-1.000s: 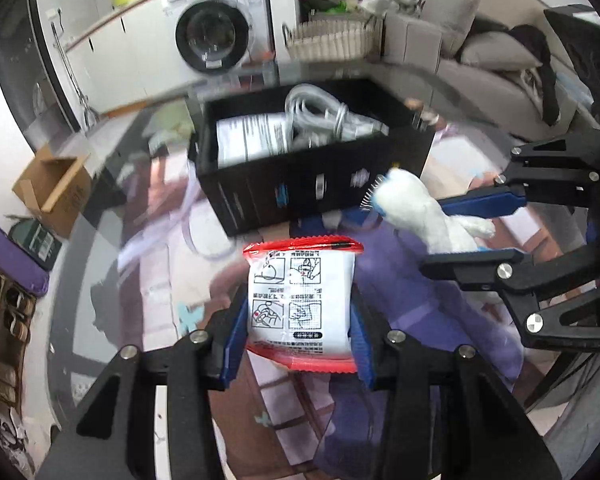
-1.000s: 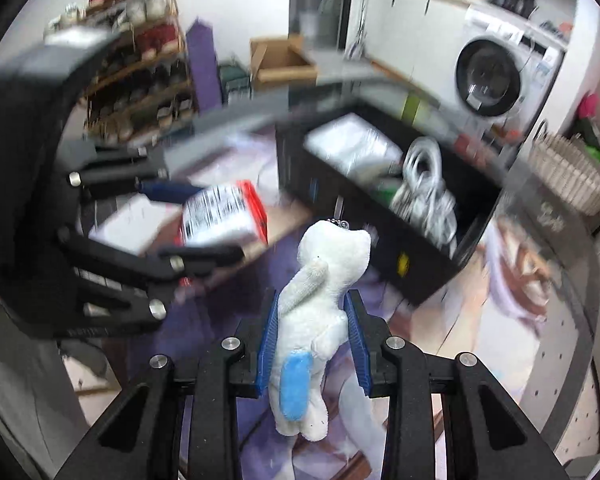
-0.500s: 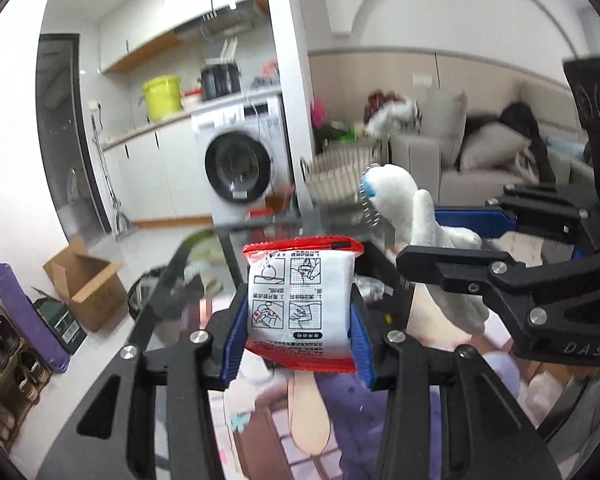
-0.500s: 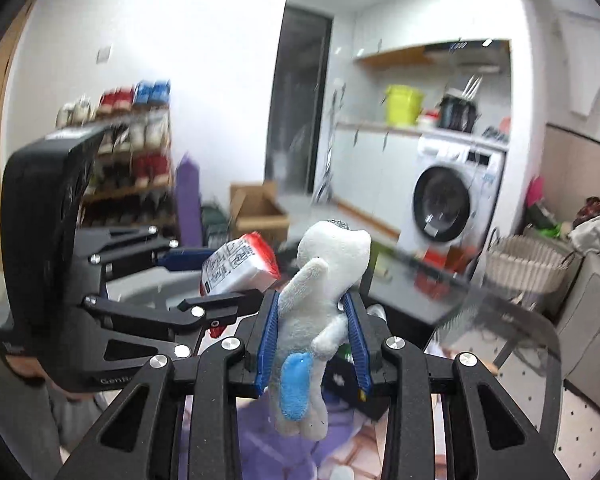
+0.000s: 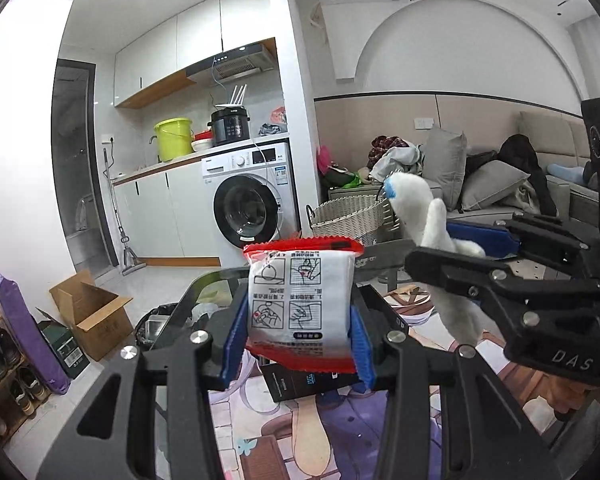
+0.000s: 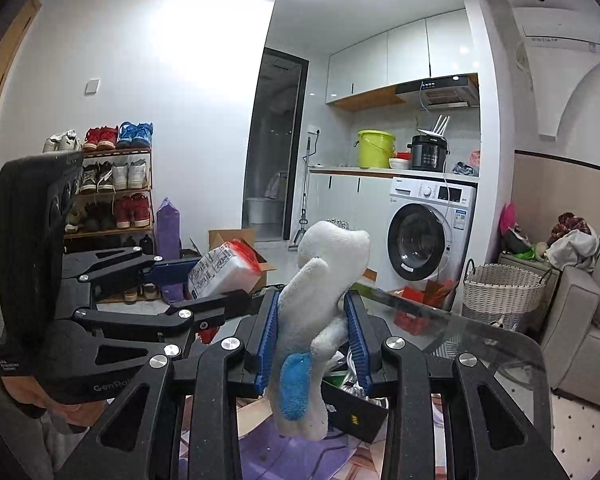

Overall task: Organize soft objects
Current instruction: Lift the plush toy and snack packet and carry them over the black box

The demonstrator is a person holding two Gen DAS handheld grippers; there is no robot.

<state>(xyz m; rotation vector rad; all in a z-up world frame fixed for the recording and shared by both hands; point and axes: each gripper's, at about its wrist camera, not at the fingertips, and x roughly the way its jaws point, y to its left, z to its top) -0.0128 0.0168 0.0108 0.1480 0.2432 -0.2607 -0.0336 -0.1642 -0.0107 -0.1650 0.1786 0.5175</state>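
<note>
While clamped, packet (image 5: 300, 304) between tool (image 5: 298, 336) pads

A lived-in home is showing here: a washing machine (image 5: 251, 208) is sitting under a kitchen counter carrying a yellow bucket (image 5: 173, 139) and a rice cooker (image 5: 229, 125), a shoe rack (image 6: 112, 184) is standing by the wall, and cushions are crowding a sofa (image 5: 496, 184) beside a wicker basket (image 5: 350, 218)

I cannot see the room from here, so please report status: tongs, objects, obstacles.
Left tongs shut on tissue pack. Right tongs shut on plush toy. Both held high above black box. Nothing between them and it.
</note>
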